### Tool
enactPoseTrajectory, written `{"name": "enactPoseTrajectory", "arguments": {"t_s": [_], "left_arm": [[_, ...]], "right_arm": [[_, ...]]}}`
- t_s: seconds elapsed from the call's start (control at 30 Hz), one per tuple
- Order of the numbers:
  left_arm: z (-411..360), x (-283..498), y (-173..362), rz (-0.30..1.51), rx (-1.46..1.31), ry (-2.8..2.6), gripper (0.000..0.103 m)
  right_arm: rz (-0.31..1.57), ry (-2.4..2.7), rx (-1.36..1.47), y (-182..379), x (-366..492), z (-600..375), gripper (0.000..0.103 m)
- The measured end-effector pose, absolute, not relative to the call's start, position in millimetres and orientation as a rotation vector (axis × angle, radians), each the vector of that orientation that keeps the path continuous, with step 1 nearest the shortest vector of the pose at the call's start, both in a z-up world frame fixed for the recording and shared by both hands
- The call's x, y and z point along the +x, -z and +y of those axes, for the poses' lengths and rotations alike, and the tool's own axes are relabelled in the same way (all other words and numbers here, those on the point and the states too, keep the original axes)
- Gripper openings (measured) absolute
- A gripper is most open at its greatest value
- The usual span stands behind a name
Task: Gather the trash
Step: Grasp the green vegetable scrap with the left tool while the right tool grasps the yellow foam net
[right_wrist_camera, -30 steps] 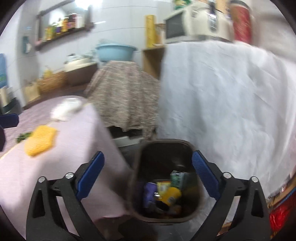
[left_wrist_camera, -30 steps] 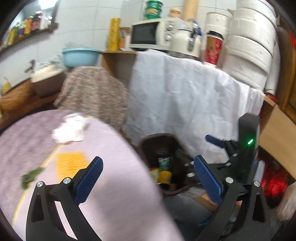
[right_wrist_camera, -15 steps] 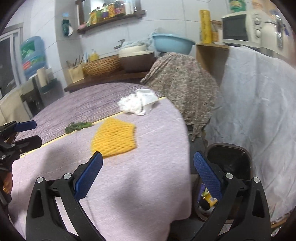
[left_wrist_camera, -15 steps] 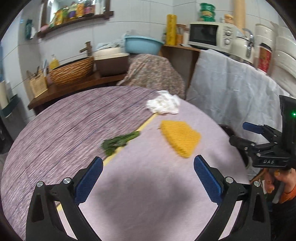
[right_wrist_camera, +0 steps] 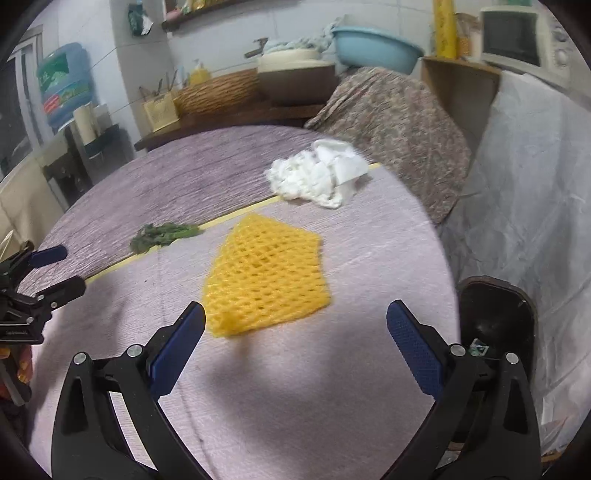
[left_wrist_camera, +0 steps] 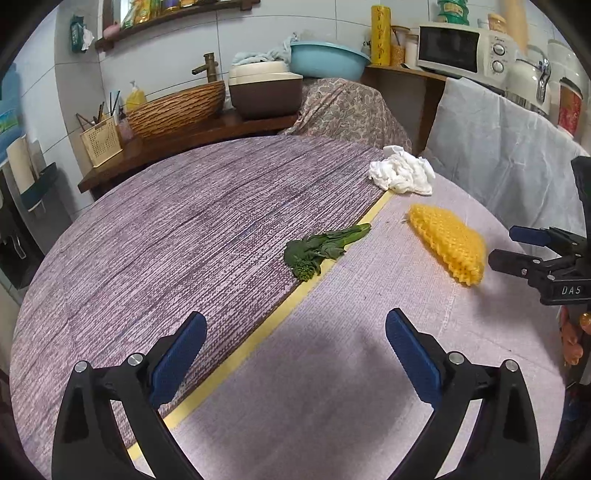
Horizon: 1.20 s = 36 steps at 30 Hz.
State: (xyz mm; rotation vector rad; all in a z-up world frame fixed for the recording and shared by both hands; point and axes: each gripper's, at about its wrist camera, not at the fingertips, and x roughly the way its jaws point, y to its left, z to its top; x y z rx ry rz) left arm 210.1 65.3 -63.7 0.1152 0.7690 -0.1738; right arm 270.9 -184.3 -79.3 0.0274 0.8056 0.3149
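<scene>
On the tabletop [right_wrist_camera: 369,258], mid-frame: yellow foam mesh sleeve [right_wrist_camera: 266,273], crumpled white tissue wad [right_wrist_camera: 314,177], green vegetable sprig [left_wrist_camera: 321,251] uncollected. Both grippers, left gripper [left_wrist_camera: 295,343] and right gripper [right_wrist_camera: 295,339], released, empty. Dark bin [right_wrist_camera: 495,314], lower right, holds some trash.

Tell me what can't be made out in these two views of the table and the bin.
- Dark plastic trash bin: right wrist view only; the table edge and the right tool cover most of it, so its contents are hidden.
- Labels on shelf jars: left wrist view, too small and cut off at the top.
- Yellow foam fruit net: near edge blurred in the right wrist view.
- Person's hand: left wrist view, cut off at the right edge.
</scene>
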Motion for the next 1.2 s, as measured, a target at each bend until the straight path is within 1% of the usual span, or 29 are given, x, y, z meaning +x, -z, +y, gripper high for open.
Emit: {"name": "enactPoseTrajectory", "arguments": {"t_s": [0.1,0.2,0.23,0.27,0.33,0.37,0.4,0.43,0.47,0.5,0.53,0.57,0.63,0.67,0.73,0.77,0.8,0.83,0.9,1.03,1.2], "left_arm": [[61.7,221.1,68.4,0.784,0.145,0.169,0.096],[61.5,232.9,73.7,0.802,0.166,0.154,0.093],[62.0,236.6,74.9,0.806,0.173,0.149,0.093],[61.5,240.3,75.8,0.81,0.177,0.148,0.092],[61.0,248.3,77.8,0.822,0.175,0.156,0.087],[61.1,252.1,78.6,0.829,0.168,0.158,0.086],[60.6,254.5,79.3,0.833,0.162,0.158,0.084],[60.2,257.5,80.1,0.837,0.156,0.162,0.08],[59.9,261.1,81.0,0.843,0.152,0.164,0.078],[59.4,263.7,81.8,0.848,0.146,0.162,0.073],[58.6,266.0,82.3,0.852,0.136,0.162,0.071],[59.5,268.8,82.5,0.856,0.117,0.167,0.069],[59.6,272.1,82.6,0.861,0.093,0.173,0.058],[59.1,273.6,83.2,0.866,0.086,0.173,0.055],[57.5,275.3,85.3,0.882,0.08,0.181,0.035],[57.1,275.2,86.2,0.885,0.075,0.184,0.033],[56.7,274.2,85.9,0.879,0.075,0.182,0.028],[56.6,273.7,85.9,0.881,0.071,0.185,0.021],[57.1,272.1,85.2,0.88,0.057,0.183,0.013],[60.0,266.3,80.1,0.866,0.022,0.191,0.011],[63.0,247.4,64.2,0.815,-0.013,0.208,0.01]], "right_arm": [[0.835,-0.328,0.006,84.6,278.6,-173.6,0.097],[0.862,-0.319,-0.076,92.5,284.1,-158.5,0.097],[0.863,-0.31,-0.097,94.5,284.8,-155.2,0.088],[0.867,-0.314,-0.113,96.9,285.3,-152.2,0.066],[0.867,-0.318,-0.099,97.6,284.3,-153.9,0.06],[0.862,-0.321,-0.088,96.3,283.1,-155.9,0.052],[0.854,-0.327,-0.079,94.4,281.6,-157.6,0.048],[0.844,-0.337,-0.064,91.4,279.4,-160.5,0.041],[0.837,-0.339,-0.054,88.9,277.7,-162.3,0.038],[0.826,-0.336,-0.05,85.8,275.3,-164.1,0.036],[0.814,-0.33,-0.055,83.5,272.8,-164.9,0.031],[0.802,-0.327,-0.067,81.1,269.2,-165.7,0.03],[0.801,-0.337,-0.072,79.8,265.7,-165.1,0.03],[0.801,-0.343,-0.074,79.9,263.2,-164.7,0.03],[0.785,-0.338,-0.09,79.7,257.3,-163.0,0.03],[0.775,-0.336,-0.101,79.0,255.0,-161.7,0.03],[0.769,-0.336,-0.108,79.0,252.6,-160.4,0.03],[0.761,-0.341,-0.117,78.6,250.4,-158.8,0.03],[0.749,-0.346,-0.122,77.6,248.1,-157.2,0.029],[0.722,-0.35,-0.124,74.3,242.3,-156.0,0.029],[0.705,-0.363,-0.093,69.4,232.8,-160.8,0.029]]}}
